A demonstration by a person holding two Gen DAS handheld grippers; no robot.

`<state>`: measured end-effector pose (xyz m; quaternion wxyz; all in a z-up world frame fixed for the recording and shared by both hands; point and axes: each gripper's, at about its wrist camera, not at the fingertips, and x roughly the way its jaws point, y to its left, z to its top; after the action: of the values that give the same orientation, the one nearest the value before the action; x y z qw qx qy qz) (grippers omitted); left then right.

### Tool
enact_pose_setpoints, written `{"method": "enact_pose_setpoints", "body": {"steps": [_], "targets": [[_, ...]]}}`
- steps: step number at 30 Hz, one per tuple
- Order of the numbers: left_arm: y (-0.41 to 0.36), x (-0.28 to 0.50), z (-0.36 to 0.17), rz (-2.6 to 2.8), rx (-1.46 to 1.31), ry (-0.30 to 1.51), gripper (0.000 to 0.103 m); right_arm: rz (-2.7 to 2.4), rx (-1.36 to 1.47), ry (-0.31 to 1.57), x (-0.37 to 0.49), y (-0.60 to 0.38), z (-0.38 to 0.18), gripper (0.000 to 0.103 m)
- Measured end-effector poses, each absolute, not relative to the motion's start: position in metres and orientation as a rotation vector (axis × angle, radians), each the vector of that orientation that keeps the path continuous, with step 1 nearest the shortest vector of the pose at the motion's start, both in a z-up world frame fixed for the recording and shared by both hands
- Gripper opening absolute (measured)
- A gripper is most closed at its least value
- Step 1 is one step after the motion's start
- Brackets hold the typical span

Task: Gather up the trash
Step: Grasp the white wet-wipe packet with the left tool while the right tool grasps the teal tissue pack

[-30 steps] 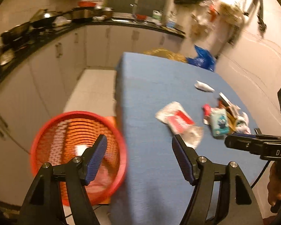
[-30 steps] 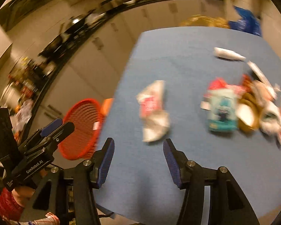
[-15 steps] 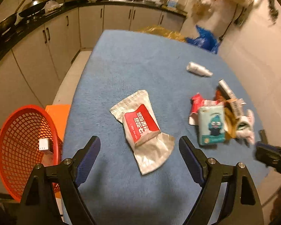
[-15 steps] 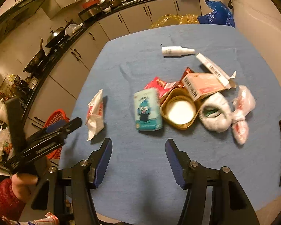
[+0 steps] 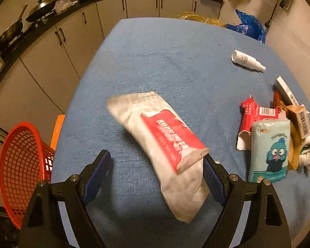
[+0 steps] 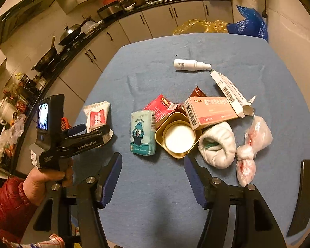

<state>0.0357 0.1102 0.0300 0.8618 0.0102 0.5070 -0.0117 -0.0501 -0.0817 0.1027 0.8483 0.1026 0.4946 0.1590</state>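
Observation:
A silver and red snack wrapper (image 5: 165, 142) lies on the blue table (image 5: 165, 57), its near end between the fingers of my open left gripper (image 5: 157, 173). The right wrist view shows the wrapper (image 6: 97, 117) with the left gripper (image 6: 88, 130) over it. My right gripper (image 6: 153, 177) is open and empty above the table, just in front of a teal tissue pack (image 6: 142, 132) and a gold tin (image 6: 177, 136). A red mesh basket (image 5: 20, 169) stands on the floor left of the table.
More trash lies at the right: a pink box (image 6: 208, 109), a white spray bottle (image 6: 190, 65), red wrappers (image 6: 161, 105), a white wad (image 6: 219, 144), a knotted plastic bag (image 6: 252, 144). Kitchen cabinets (image 5: 72, 37) line the left and back. A dark chair back (image 6: 305, 196) stands at the right.
My left gripper has swung from above the red basket to the table and closed in on the snack wrapper. My right gripper has moved right, toward the pile of trash.

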Motion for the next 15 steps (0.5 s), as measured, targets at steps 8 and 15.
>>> {"method": "enact_pose_setpoints", "body": {"steps": [8, 15], "targets": [[0.100, 0.021, 0.033, -0.122, 0.014, 1.041, 0.034, 0.373, 0.176, 1.051, -0.023, -0.061, 0.090, 0.067], [0.120, -0.003, 0.049, -0.186, -0.084, 1.027, 0.035, 0.390, 0.083, 1.054, 0.005, -0.027, 0.070, 0.068]]}}
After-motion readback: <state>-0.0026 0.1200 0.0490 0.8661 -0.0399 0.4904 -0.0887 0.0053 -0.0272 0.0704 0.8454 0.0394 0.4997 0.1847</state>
